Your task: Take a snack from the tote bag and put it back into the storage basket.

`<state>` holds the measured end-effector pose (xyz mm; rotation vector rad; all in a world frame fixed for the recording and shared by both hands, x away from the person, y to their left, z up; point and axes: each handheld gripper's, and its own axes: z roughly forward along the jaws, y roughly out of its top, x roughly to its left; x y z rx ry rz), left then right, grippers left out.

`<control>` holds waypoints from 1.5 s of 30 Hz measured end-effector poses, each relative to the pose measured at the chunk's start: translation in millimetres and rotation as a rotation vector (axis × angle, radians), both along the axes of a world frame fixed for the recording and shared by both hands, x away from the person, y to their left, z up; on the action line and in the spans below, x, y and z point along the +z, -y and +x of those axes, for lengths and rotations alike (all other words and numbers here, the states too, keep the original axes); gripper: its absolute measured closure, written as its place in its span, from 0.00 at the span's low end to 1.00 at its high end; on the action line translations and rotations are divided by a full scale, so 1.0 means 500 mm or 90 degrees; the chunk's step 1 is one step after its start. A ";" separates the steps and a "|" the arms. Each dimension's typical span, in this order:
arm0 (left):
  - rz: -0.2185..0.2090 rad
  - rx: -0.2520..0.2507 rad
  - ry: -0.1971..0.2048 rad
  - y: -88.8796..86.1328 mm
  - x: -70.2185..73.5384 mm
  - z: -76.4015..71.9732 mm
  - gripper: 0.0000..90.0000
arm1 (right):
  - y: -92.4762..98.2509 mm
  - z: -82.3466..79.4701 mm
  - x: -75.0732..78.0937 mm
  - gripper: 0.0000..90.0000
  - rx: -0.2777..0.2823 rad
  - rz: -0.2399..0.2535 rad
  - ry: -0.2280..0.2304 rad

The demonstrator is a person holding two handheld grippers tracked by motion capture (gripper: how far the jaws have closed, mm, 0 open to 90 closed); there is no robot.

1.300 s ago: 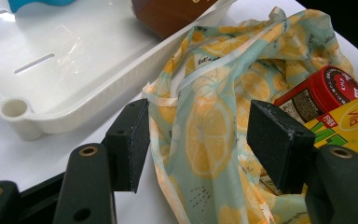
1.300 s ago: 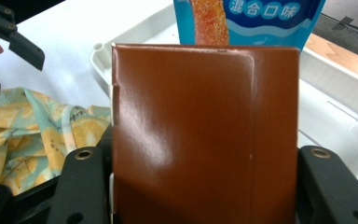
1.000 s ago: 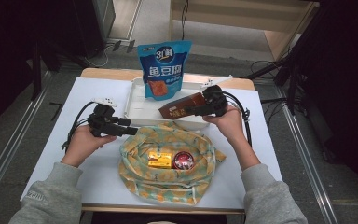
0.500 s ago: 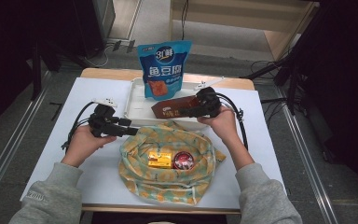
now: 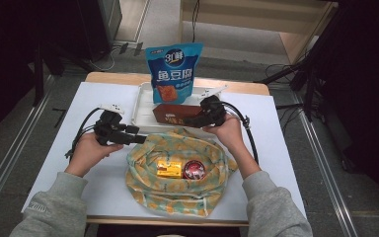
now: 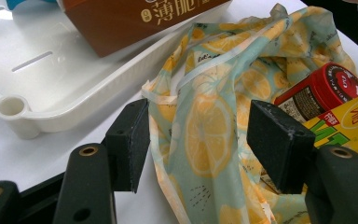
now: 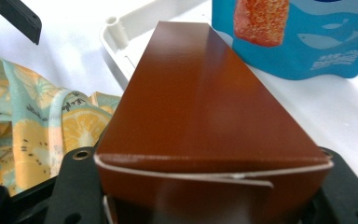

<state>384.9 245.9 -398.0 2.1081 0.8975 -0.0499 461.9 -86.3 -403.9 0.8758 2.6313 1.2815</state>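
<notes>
While the right gripper [image 5: 197, 118] is clamping one end of a brown snack box [image 5: 175, 113], that box is lying over the near edge of the white plastic tray [image 5: 143, 106] at the back of the white table [image 5: 286, 148]; in the right gripper view the box [image 7: 205, 116] is sitting squeezed between the two jaws and stretching away toward the tray. Behind it a blue snack pouch [image 5: 173, 69] with fish drawings is standing upright at the tray's far side. Nearer the person, a lemon-print cloth bag [image 5: 177, 192] is lying open on the table, holding a yellow box [image 5: 169, 169] and a red-lidded round tin [image 5: 194, 170] side by side. The left gripper [image 5: 135, 139] is hovering just beside the bag's left rim, its jaws spread apart with nothing between them; in the left gripper view the bag's fabric [image 6: 214, 121] is showing past the gap between the pads [image 6: 130, 140], though I cannot tell whether they are touching it.
</notes>
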 end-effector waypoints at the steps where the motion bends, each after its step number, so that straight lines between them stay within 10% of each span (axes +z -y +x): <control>1: 0.000 0.001 0.000 0.000 0.000 0.000 0.44 | -0.002 0.000 -0.002 0.47 0.002 -0.001 -0.001; 45: 0.005 -0.009 -0.005 0.004 -0.004 0.001 0.45 | -0.019 0.050 -0.072 0.38 -0.024 -0.004 -0.015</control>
